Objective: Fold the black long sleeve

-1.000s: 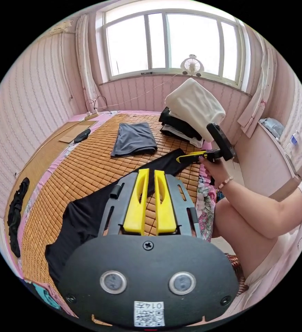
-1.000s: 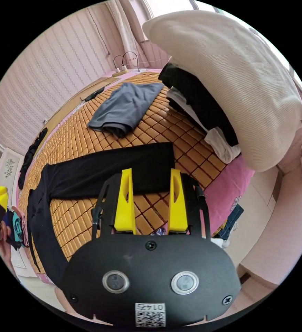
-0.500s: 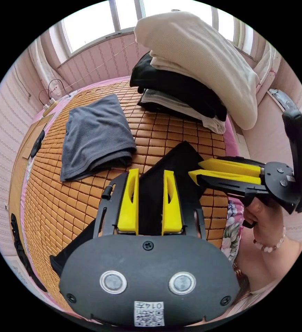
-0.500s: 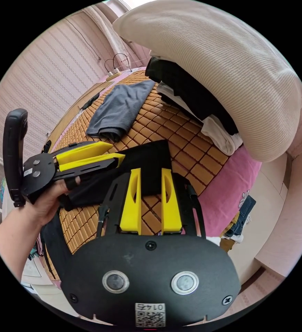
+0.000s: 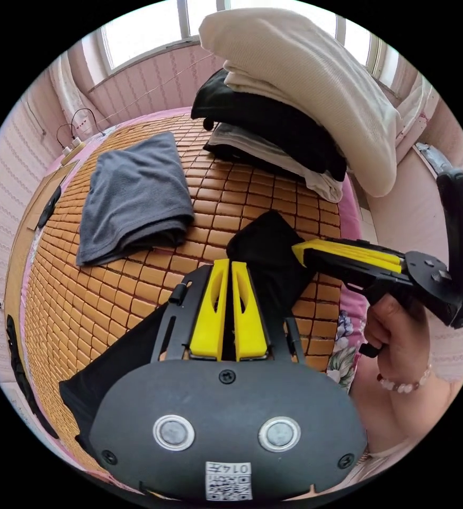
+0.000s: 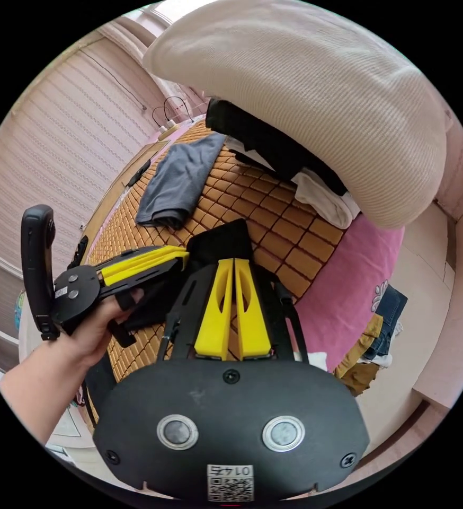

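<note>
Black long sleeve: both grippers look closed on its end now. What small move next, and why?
Probably lift both grippers together and carry that end back over the rest of the garment. The left gripper and right gripper each sit shut on the black long sleeve near its end, which is bunched up off the bamboo mat, while the rest trails flat behind.

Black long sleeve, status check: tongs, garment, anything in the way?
Left tongs and right tongs both shut on the black long sleeve near its end. Sleeve bunched, lifting off the bamboo mat. Folded grey garment and clothes pile lie apart.
</note>
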